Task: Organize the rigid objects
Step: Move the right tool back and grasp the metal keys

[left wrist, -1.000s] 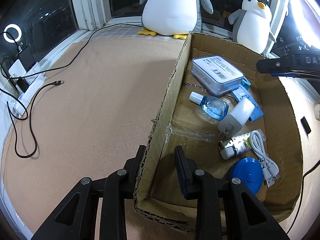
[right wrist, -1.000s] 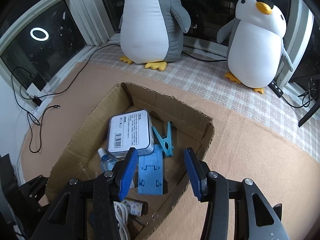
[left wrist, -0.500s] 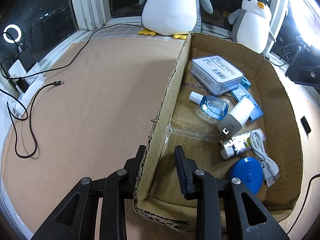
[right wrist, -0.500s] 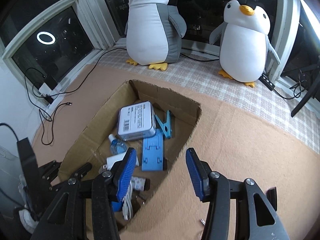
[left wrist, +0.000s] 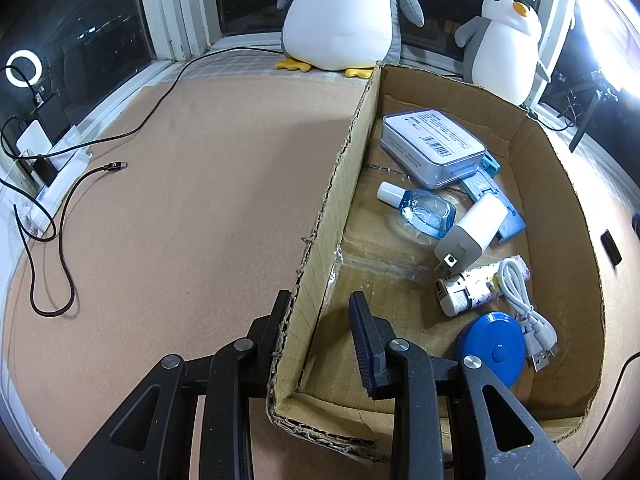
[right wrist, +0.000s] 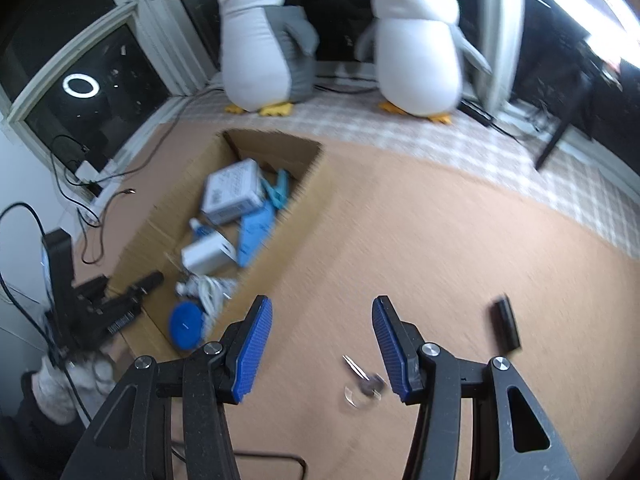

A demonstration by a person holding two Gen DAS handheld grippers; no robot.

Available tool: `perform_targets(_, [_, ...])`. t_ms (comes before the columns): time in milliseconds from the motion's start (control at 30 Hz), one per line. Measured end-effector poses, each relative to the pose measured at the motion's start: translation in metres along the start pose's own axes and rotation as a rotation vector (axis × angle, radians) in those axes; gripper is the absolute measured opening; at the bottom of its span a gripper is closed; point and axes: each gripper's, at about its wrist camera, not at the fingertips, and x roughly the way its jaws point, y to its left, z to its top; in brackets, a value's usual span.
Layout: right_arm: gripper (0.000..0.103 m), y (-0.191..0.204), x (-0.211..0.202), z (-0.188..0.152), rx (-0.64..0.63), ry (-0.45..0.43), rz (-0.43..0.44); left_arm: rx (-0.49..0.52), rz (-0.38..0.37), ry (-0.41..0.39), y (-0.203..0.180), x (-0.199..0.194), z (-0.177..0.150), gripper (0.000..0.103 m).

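- The cardboard box stands on the brown cork floor, open at the top, with the rigid objects lying on its bottom.
- At the far end of the box lies a flat grey-white case with a barcode label on its lid; the small print there is too fine to read.
- Under the edge of this case a blue plastic stand and a light blue clothes peg come out.
- Just beside the case lies a clear blue bottle with a white cap, on its side.
- A white and grey charger plug leans over the blue stand, and near it lies a small patterned tube.
- A coiled white cable lies over the tube, touching a round blue disc.
- The left gripper is apart, one finger outside and one finger inside the long box wall; whether they press it I cannot tell.
- The right gripper is wide apart and empty above the floor, to the right of the box.
- Between its fingers, on the floor, lie thin tweezers and a small blurred clear piece; a black object lies further right.
- Two plush penguins stand by the window.
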Motion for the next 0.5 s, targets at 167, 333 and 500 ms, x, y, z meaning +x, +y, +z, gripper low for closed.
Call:
perform_targets(167, [0.048, -0.022, 0.004, -0.024, 0.035, 0.044, -0.021, 0.005, 0.003, 0.001, -0.001, 0.0, -0.001, 0.031])
perform_targets(333, [0.045, -0.018, 0.012, -0.05, -0.038, 0.097, -0.067, 0.005, 0.003, 0.001, -0.001, 0.0, -0.001, 0.031])
perform_targets(500, [0.04, -0.006, 0.019, -0.07, -0.152, 0.135, -0.117, 0.005, 0.003, 0.001, -0.001, 0.0, -0.001, 0.031])
